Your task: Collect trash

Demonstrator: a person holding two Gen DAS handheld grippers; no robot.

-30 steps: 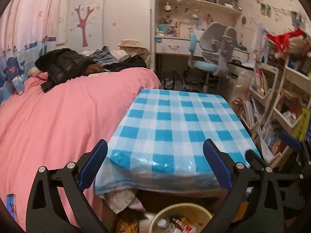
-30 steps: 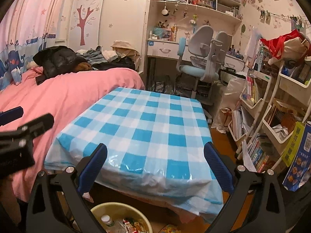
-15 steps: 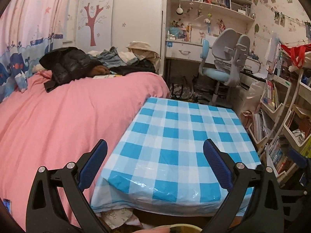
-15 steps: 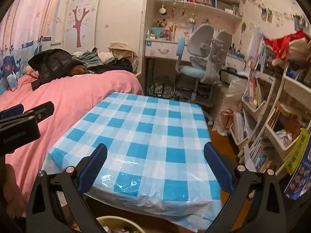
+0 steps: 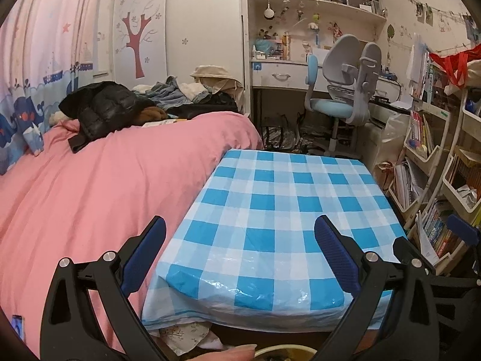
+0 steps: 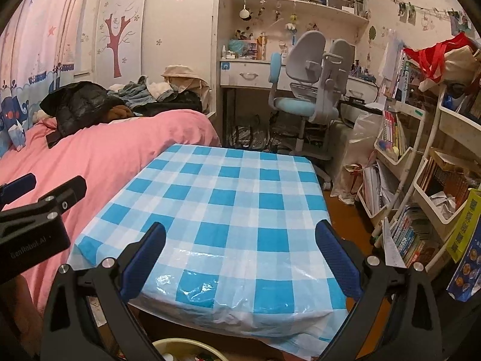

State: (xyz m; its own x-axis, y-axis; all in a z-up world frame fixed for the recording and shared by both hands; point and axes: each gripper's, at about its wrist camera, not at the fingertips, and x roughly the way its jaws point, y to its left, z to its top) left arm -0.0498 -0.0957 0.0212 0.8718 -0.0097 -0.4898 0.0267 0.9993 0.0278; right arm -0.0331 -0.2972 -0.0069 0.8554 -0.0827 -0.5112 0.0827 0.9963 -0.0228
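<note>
Trash-filled yellow bin (image 6: 186,349) below table edge

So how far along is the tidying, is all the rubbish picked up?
It looks nearly finished. The checked tablecloth carries no rubbish, and the bin below the table's near edge already holds scraps. The left gripper and right gripper are both open and hold nothing. No loose rubbish shows.

Only one readable mark: "GenRobot.AI", faint on the left gripper's (image 6: 33,207) black body, left of the right gripper.
</note>
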